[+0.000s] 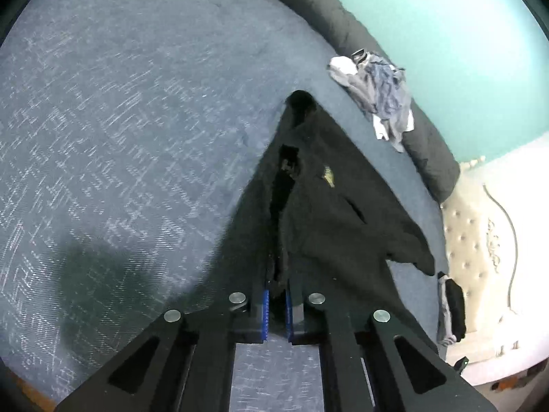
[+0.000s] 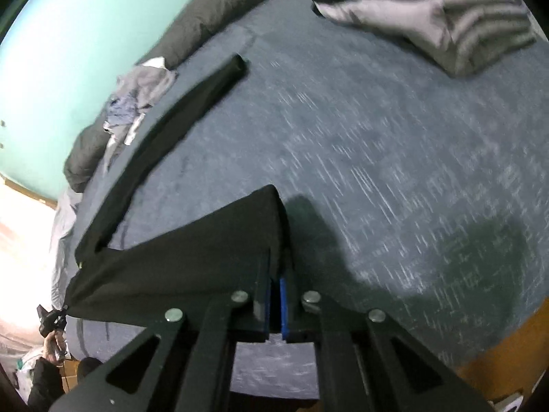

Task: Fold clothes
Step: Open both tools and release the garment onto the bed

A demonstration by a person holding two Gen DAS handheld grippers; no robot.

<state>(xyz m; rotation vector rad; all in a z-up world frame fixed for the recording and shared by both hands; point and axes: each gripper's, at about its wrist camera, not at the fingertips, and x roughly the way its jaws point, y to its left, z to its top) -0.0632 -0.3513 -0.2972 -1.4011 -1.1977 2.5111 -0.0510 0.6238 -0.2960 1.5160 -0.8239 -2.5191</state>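
Garment [image 1: 329,206] black | clamped: left gripper [image 1: 277,295], right gripper [image 2: 276,285] | bed [image 1: 120,120]

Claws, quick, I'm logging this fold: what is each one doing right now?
Left claw: closed, holding the black garment.
Right claw: closed, holding the same black garment by another edge.

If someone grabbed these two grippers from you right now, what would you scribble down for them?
Left gripper: shut on the black garment.
Right gripper: shut on the same garment, at another edge.
The garment hangs stretched between the two, above the blue bedspread; one sleeve trails across the bed.
Done: a folded stack lies at the far side.
Left: lay this garment flat and fold it, then the crumpled pile near the dark bolster.
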